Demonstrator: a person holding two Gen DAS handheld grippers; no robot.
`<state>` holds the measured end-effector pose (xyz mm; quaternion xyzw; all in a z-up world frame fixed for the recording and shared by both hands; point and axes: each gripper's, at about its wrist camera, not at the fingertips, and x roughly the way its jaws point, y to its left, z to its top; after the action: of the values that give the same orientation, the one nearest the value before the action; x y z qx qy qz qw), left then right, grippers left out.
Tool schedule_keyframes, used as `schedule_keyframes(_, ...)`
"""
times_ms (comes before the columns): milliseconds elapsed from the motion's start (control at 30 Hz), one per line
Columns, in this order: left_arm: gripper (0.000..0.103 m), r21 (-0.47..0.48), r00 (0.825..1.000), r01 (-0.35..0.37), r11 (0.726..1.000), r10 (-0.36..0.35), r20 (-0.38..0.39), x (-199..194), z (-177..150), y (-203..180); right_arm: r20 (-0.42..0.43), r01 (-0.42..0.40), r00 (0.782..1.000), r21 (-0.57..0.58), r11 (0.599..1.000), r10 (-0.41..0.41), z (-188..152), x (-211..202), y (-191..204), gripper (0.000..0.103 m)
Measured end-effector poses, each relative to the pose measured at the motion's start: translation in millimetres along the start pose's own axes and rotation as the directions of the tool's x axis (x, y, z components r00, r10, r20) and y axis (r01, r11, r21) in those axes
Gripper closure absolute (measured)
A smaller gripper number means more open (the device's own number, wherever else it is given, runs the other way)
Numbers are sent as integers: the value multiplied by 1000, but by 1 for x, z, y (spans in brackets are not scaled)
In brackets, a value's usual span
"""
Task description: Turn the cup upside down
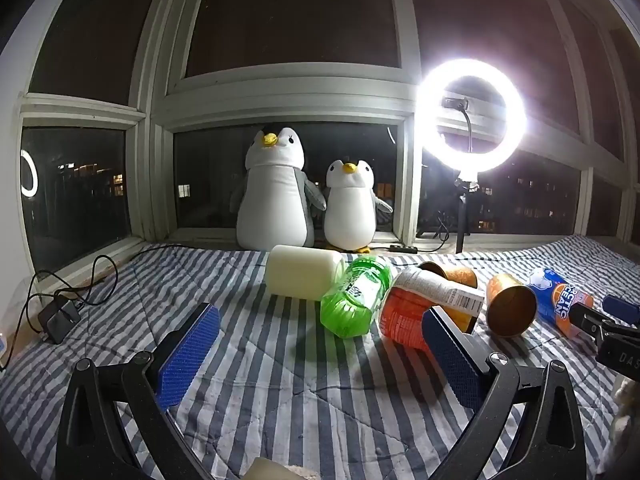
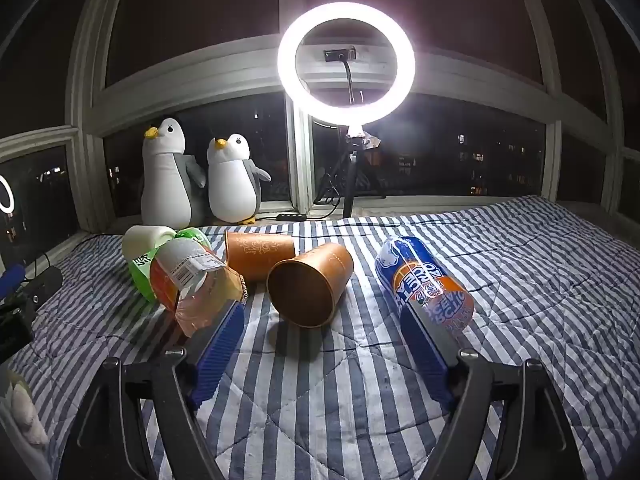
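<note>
While lying on its side: nearer copper-coloured paper cup (image 2: 310, 286), mouth turned toward the right wrist camera, nothing flipped yet.
Progress: no grasp made; picking up, turning and setting down on the rim all left, by my reading.
Cup's place: on the blue-and-white striped quilt (image 2: 520, 280), well in front of the glowing ring light (image 2: 346, 63).
Second cup: copper-coloured paper cup with pale scroll pattern (image 2: 256, 254), also on its side, nearer the ring light, touching or almost touching the first.
Right gripper (image 2: 324, 344): spread wide, empty, blue pads either side of the cup's near end.
Left gripper (image 1: 320, 344): wide apart, holding nothing.
Writing: blue-and-orange plastic bottle with polar bear (image 2: 426, 284), "ARCTIC OCEAN" partly legible.
Other labels: green plastic bottle (image 1: 356, 300), script unreadable; orange bottle with barcode label (image 1: 424, 300).
</note>
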<state>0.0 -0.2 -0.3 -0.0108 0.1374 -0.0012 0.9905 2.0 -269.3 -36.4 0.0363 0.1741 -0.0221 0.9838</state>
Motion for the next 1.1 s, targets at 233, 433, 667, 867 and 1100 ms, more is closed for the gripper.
schedule_keyframes(233, 1, 2, 1000, 5, 1000, -5, -3, 1, -1, 1, -5, 3, 1000, 15, 1000, -3, 1, 0, -5, 23)
schedule_keyframes(433, 1, 7, 1000, 3, 1000, -3, -7, 2, -1, 0, -26, 4, 1000, 14, 1000, -4, 1, 4, -4, 23)
schedule_keyframes(667, 1, 9, 1000, 3, 1000, -3, -10, 5, -4, 0, -21, 4, 1000, 17, 1000, -4, 1, 3, -4, 23)
schedule_keyframes(867, 1, 9, 1000, 3, 1000, -3, -13, 6, -5, -1, -24, 3, 1000, 28, 1000, -2, 0, 4, -7, 23)
schedule_keyframes(1100, 1, 8, 1000, 3, 1000, -3, -12, 6, -4, -3, -25, 4, 1000, 29, 1000, -4, 1, 5, -7, 23)
